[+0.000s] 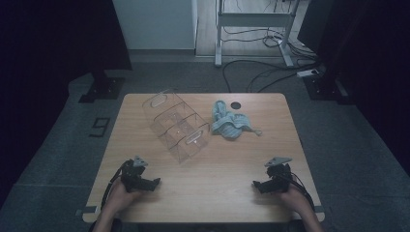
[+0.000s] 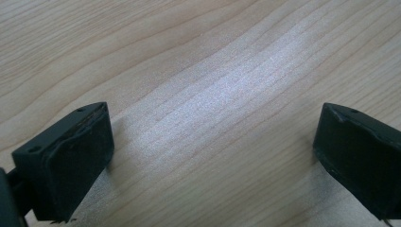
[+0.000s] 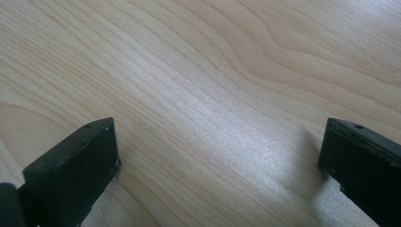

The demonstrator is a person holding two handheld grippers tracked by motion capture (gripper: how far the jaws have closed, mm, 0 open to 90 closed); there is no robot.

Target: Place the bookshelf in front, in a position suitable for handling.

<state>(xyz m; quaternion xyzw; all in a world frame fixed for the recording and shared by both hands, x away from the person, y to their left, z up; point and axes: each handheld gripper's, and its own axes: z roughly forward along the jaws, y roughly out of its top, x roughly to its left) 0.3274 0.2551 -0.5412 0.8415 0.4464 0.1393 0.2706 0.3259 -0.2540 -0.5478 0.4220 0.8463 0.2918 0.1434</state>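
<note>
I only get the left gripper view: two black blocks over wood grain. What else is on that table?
Observer: A clear plastic organiser lies near the middle of the table, beyond the left gripper.
Operator: Anything beside it?
Observer: A crumpled light blue cloth, just right of the organiser.
Operator: Is the other hand busy?
Observer: No. The right gripper rests at the near right edge, jaws open, nothing between them.
</note>
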